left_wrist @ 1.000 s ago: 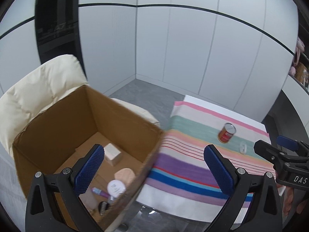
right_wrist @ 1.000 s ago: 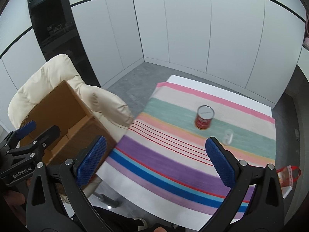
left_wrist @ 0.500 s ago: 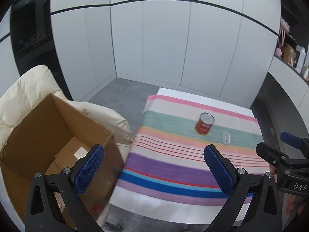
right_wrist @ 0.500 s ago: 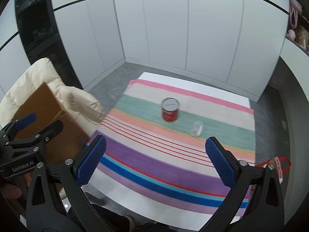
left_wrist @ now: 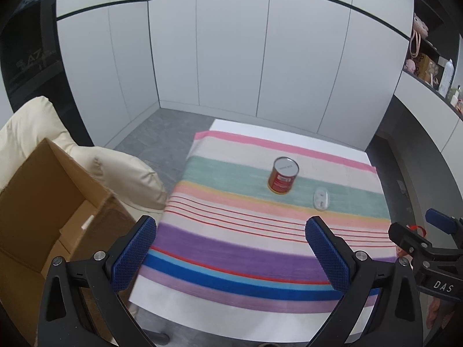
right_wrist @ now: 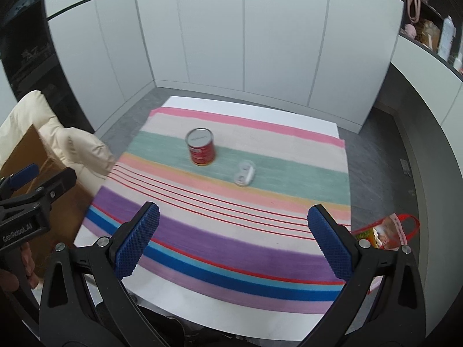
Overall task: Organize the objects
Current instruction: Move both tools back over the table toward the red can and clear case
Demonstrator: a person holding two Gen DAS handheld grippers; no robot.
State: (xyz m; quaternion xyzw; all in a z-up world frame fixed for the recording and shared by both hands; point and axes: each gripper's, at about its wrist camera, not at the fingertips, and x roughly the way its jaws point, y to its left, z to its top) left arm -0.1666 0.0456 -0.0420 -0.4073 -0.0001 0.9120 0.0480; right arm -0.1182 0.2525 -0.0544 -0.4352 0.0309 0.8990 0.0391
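Note:
A red can (left_wrist: 283,175) (right_wrist: 201,150) with a silver lid stands upright on the green stripe of the striped cloth. Just right of it lies a small clear-and-white item (left_wrist: 320,198) (right_wrist: 244,173). An open cardboard box (left_wrist: 43,211) (right_wrist: 43,173) rests on a cream armchair to the left of the table. My left gripper (left_wrist: 230,248) hangs open above the purple stripes, with nothing between its blue pads. My right gripper (right_wrist: 233,243) is open too, over the same near stripes, well short of the can.
The striped cloth (left_wrist: 260,248) (right_wrist: 231,202) covers a white table. The cream armchair (left_wrist: 121,173) (right_wrist: 75,147) stands at its left. A red bag (right_wrist: 385,231) lies on the floor to the right. Shelves with bottles (right_wrist: 442,37) line the right wall.
Both views have swung from the box toward the table. The box's inside and its contents have left the left wrist view. The can and the small item now sit nearer the centre.

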